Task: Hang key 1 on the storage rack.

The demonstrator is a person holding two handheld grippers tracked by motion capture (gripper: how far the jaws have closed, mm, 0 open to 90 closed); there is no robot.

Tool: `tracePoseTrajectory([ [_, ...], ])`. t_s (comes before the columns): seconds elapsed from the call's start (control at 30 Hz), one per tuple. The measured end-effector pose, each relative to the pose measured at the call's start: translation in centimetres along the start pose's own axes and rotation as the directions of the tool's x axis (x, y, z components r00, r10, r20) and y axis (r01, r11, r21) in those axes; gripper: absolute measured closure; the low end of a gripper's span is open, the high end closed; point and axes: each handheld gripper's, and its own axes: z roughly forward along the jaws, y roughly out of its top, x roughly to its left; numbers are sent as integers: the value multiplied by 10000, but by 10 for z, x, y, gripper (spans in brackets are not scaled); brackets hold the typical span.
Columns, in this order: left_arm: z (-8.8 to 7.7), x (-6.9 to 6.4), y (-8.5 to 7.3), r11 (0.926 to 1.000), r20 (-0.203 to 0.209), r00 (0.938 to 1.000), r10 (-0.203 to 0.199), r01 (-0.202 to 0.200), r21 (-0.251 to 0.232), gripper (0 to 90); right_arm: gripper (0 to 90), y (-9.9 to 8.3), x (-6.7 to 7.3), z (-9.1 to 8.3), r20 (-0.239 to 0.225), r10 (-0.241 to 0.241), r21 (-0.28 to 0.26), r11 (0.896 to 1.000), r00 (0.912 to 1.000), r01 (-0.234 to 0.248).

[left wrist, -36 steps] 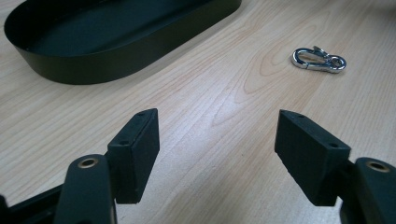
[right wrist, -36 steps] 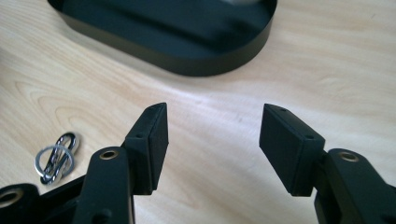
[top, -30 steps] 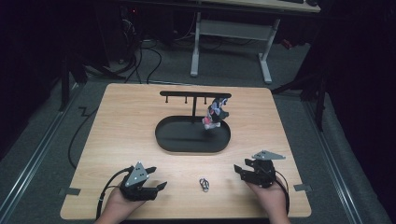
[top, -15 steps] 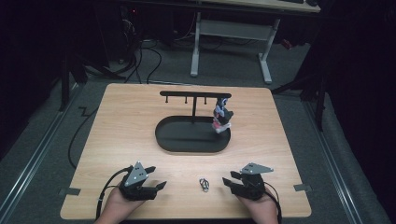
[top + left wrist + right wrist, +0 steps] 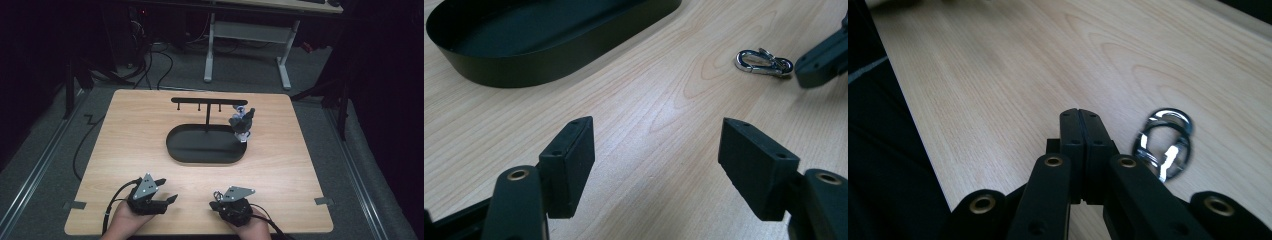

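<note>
A small silver clasp (image 5: 761, 62) lies on the wooden table near the front edge. My right gripper (image 5: 1082, 131) is shut with nothing between its jaws, and the clasp (image 5: 1164, 144) rests just to the right of the jaw tips. In the high view the right gripper (image 5: 218, 196) points left at the front centre. My left gripper (image 5: 168, 190) is open over bare wood to the left, facing the clasp. Its jaws (image 5: 656, 165) stand wide apart with nothing between them.
A black oval tray (image 5: 180, 152) sits mid-table, with a black hook stand (image 5: 207, 101) rising from it. A small grey and purple charm (image 5: 242, 122) hangs at the stand's right end. The tray wall (image 5: 524, 75) lies ahead of the left gripper.
My right gripper has slid left along the front edge until its tips reach the clasp. The left gripper has stayed in place.
</note>
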Motion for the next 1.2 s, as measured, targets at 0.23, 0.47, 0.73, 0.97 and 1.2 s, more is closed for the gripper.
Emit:
tracePoseTrajectory([
  [0.23, 0, 0, 0, 10000, 32, 10000, 22, -22, 8, 315, 900, -3, -7, 5, 629, 268, 178, 9995, 9977, -279],
  [0.47, 0, -1, 0, 10000, 34, 10000, 27, -27, -12, 315, 900, -11, -38, -10, 1818, 1086, 93, 9937, 9773, -1121],
  [0.73, 0, 0, -1, 10000, -5, 10000, -5, 5, 17, 316, 900, -6, -50, -17, 1969, 1582, -389, 9874, 9676, -1536],
  [0.97, -4, 0, -5, 9999, -118, 9999, -98, 99, 134, 317, 899, 28, -19, 14, 1535, 312, -208, 9994, 9877, -283],
  [1.2, -12, 3, -9, 9996, -254, 9993, -276, 276, -17, 318, 900, 21, -18, 16, 1877, 162, 217, 9995, 9821, -207],
])
